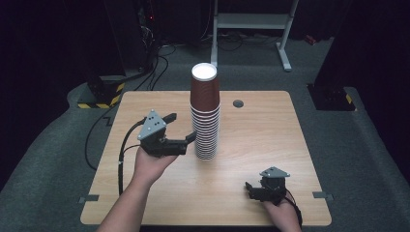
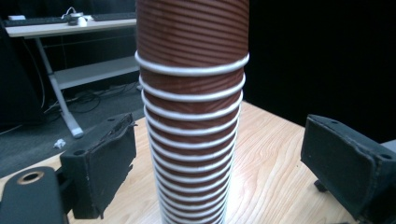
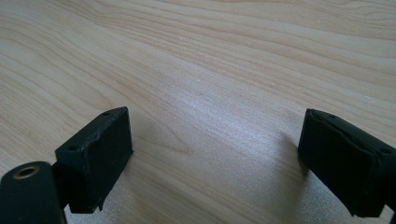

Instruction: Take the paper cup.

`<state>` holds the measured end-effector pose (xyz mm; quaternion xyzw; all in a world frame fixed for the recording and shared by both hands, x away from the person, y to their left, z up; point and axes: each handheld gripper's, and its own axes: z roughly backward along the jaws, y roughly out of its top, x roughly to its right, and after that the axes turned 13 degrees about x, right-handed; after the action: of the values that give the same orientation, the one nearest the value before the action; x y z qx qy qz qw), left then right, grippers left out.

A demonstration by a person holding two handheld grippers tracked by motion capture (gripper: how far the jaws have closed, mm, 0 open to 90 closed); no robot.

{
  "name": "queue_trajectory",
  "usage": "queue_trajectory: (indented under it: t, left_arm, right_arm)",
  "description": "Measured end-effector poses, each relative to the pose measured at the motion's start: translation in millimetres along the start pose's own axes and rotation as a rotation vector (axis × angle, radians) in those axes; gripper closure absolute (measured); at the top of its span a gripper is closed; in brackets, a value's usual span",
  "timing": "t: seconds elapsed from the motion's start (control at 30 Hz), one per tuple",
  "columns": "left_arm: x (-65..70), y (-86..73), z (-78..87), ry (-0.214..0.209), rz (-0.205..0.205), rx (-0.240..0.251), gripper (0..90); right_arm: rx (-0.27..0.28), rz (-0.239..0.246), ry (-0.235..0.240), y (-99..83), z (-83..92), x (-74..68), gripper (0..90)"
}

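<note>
A tall stack of cups [image 1: 206, 113] stands upright near the middle of the counter [image 1: 270, 145], nested mouth-down so that the white base of the topmost cup faces up. The cups are paper, brownish red with fine ribbing, and their rolled white rims ring the lower half of the stack closely, one above another. The left gripper [image 1: 180, 127] is held just left of the stack, tips pointing toward it, its jaws spread wide and gripping nothing; in the left gripper view the stack [image 2: 192, 116] rises between the two black jaws with clear gaps on both sides. The right gripper [image 1: 251, 189] sits low near the front right of the counter, well apart from the cups, jaws also wide apart and empty over bare wood. The counter is pale, light-grained wood with rounded corners.
</note>
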<state>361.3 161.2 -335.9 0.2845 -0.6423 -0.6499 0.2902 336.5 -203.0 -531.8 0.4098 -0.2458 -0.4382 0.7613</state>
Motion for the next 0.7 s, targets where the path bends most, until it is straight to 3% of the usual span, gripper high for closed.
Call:
queue_trajectory:
  t: [0.4, 0.7]
  left_arm:
    - [-3.8, 18.3, -9.2, -0.006, 0.013, 0.047, 11.2]
    - [-6.7, 26.7, -21.2, -0.024, 0.024, 0.048, 11.2]
  right_arm:
    - [0.0, -0.001, 0.0, 0.0, 0.0, -0.1, 9.7]
    - [0.0, 0.001, 0.002, 0.1, -0.1, 0.0, 9.7]
